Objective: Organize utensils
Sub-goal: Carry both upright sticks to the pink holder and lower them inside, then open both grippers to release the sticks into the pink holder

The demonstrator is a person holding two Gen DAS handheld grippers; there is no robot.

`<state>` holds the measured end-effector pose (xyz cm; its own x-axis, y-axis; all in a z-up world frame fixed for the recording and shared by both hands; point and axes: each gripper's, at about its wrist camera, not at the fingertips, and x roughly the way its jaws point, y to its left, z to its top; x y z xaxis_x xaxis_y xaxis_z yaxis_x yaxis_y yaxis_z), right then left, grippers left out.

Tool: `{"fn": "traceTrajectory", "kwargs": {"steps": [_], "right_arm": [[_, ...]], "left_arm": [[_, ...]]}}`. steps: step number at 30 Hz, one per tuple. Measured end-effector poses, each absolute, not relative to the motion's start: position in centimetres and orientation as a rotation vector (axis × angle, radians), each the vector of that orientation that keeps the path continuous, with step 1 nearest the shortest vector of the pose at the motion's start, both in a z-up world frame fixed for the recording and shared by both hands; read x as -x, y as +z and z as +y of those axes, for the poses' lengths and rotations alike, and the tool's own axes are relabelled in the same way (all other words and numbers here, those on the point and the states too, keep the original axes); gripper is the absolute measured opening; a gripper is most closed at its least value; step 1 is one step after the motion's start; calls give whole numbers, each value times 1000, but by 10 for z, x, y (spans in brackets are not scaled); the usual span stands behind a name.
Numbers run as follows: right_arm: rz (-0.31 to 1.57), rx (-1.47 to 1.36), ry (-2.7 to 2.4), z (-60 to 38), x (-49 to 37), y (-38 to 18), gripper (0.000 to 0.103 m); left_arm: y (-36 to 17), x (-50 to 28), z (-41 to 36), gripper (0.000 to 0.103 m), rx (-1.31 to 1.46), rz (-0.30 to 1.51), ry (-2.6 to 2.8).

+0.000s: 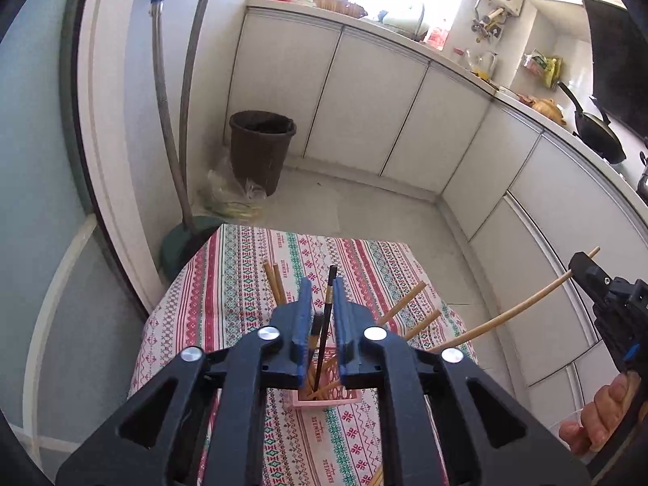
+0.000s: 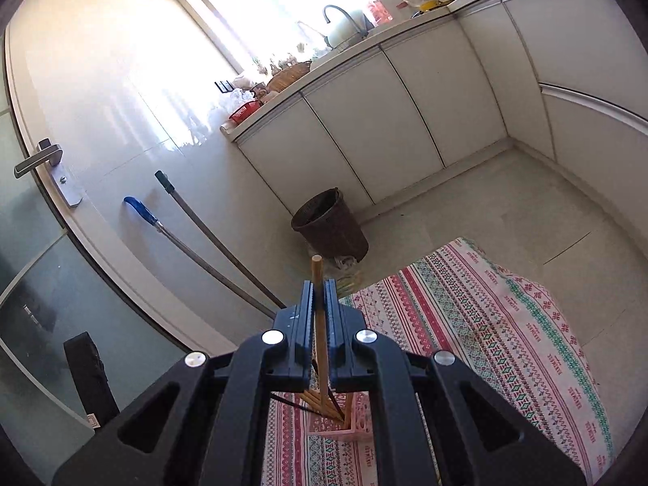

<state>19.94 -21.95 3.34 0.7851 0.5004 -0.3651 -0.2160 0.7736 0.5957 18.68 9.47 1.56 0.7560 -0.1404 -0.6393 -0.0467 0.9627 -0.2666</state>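
Note:
A pink utensil holder (image 1: 327, 400) stands on the patterned tablecloth (image 1: 227, 283) and holds several wooden chopsticks. My left gripper (image 1: 323, 289) is above it, open, with a black chopstick (image 1: 326, 324) standing loose between its fingers, lower end in the holder. My right gripper (image 2: 320, 291) is shut on a wooden chopstick (image 2: 320, 324) whose lower end reaches into the holder (image 2: 344, 429). In the left wrist view the right gripper (image 1: 587, 269) shows at the right edge, holding that chopstick (image 1: 506, 320).
A dark waste bin (image 1: 261, 150) stands on the floor beyond the table, with a plastic bag (image 1: 231, 198) beside it. Two mop handles (image 2: 194, 243) lean on the wall. White kitchen cabinets (image 1: 364, 93) run along the back and right. A door handle (image 2: 38, 158) is at left.

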Motion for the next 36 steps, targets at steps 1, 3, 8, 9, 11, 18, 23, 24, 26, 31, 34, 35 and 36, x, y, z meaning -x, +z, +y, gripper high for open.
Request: {"fn": "traceTrajectory", "kwargs": {"steps": [1, 3, 8, 9, 11, 18, 23, 24, 26, 31, 34, 35, 36], "right_arm": [[539, -561, 409, -219, -199, 34, 6], [538, -560, 408, -219, -199, 34, 6], [548, -550, 408, -215, -199, 32, 6], [552, -548, 407, -213, -200, 31, 6], [561, -543, 405, -209, -202, 28, 6], [620, -546, 394, -186, -222, 7, 6], [704, -569, 409, -165, -244, -23, 10], [713, -559, 408, -162, -245, -26, 10], [702, -515, 400, -159, -241, -24, 10], [642, -406, 366, -157, -222, -11, 10], [643, -369, 360, -157, -216, -11, 10], [647, -357, 358, -158, -214, -12, 10], [651, -342, 353, -158, -213, -13, 12]], "left_arm": [[17, -185, 97, 15, 281, 707, -48], [21, -182, 100, 15, 287, 693, -43], [28, -170, 104, 19, 287, 665, -15], [29, -168, 104, 20, 289, 662, -12], [32, -163, 105, 22, 292, 657, -8], [31, -159, 110, 27, 285, 654, 10], [25, -163, 111, 27, 284, 673, 12], [25, -162, 110, 27, 279, 669, 14], [27, -159, 108, 27, 266, 657, 19], [30, -155, 95, 28, 230, 639, 22], [30, -151, 88, 41, 195, 622, 47], [30, -150, 85, 43, 186, 619, 48], [29, -150, 83, 43, 178, 620, 48]]}}
